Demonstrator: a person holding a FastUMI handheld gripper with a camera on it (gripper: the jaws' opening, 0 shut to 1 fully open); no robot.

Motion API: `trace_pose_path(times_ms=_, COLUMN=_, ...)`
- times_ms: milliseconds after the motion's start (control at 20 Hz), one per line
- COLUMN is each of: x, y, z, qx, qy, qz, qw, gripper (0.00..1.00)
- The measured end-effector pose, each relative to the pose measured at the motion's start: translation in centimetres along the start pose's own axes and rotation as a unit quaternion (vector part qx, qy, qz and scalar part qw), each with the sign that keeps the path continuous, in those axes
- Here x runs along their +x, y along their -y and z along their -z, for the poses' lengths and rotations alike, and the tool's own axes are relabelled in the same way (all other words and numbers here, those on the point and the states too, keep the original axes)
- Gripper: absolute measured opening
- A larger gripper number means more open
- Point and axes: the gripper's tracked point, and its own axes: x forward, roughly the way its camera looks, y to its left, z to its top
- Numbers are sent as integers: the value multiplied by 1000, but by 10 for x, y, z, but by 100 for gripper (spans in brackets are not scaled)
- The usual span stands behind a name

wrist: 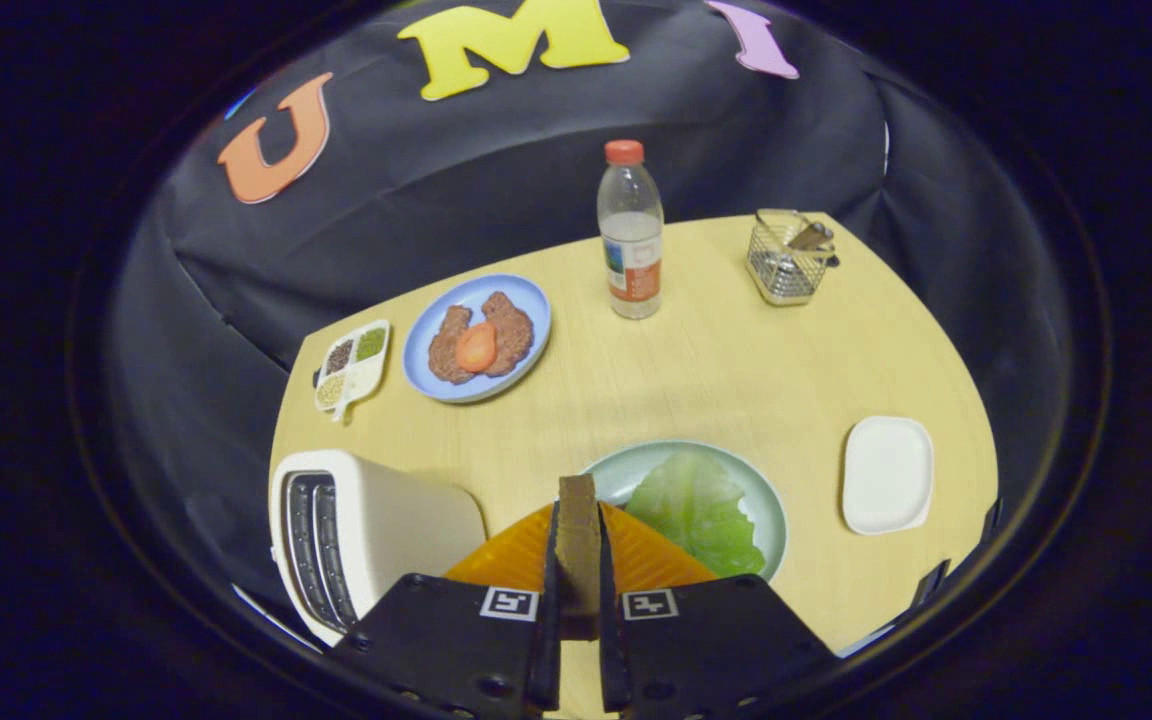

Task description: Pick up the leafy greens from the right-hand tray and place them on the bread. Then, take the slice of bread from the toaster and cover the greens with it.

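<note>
Holding the bread slice [577,540] on edge, your gripper [577,590] has both fingers [548,600] pressed against its flat sides, so the brown slice stands upright between them. Furthest left sits the white toaster [366,545], slots facing up, just beside your left finger; beyond it lies a small divided tray [351,366] of seeds, then a blue plate [476,338] with two brown patties and an orange-red slice (tomato, by the look of it) on top. Just ahead of your fingertips, under the held slice, an orange surface [511,560] shows; whether it is a board or a mat you cannot tell. Touching its right side is a pale green plate [766,515] carrying the leafy greens [698,510], spread flat. Beyond stands a clear bottle [630,232] with a red cap; further right a wire basket [788,258]; nearer, well apart from the greens, an empty white tray [887,474] rests on the wooden table [716,370].
</note>
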Motion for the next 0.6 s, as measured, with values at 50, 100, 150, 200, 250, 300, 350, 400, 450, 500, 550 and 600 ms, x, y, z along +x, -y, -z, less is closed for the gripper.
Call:
trace_pose_path(times_ms=50, x=9, y=4, z=4, qx=5, qy=-9, qz=1, qw=1000, gripper=16)
trace_pose_path(times_ms=100, x=13, y=5, z=7, qx=10, qy=-14, qz=-5, qw=1000, gripper=16)
trace_pose_path(times_ms=150, x=11, y=8, z=0, qx=14, qy=-6, qz=-11, qw=1000, gripper=16)
trace_pose_path(times_ms=200, x=13, y=13, z=-3, qx=8, qy=-1, qz=-11, qw=1000, gripper=16)
trace_pose_path(times_ms=250, x=14, y=18, z=-1, qx=-3, qy=-3, qz=-6, qw=1000, gripper=16)
trace_pose_path(times_ms=300, x=17, y=19, z=5, qx=-14, qy=-14, qz=-4, qw=1000, gripper=18)
trace_pose_path(times_ms=350, x=17, y=22, z=12, qx=-21, qy=-25, qz=-5, qw=999, gripper=20)
trace_pose_path(times_ms=400, x=20, y=27, z=16, qx=-28, qy=-33, qz=-3, qw=999, gripper=20)
trace_pose_path(times_ms=450, x=22, y=31, z=17, qx=-33, qy=-36, qz=1, qw=999, gripper=20)
trace_pose_path(times_ms=500, x=23, y=36, z=17, qx=-40, qy=-38, qz=5, qw=998, gripper=20)
trace_pose_path(times_ms=550, x=26, y=40, z=19, qx=-50, qy=-40, qz=9, qw=998, gripper=30)
trace_pose_path(times_ms=600, x=29, y=45, z=19, qx=-59, qy=-42, qz=14, qw=997, gripper=30)
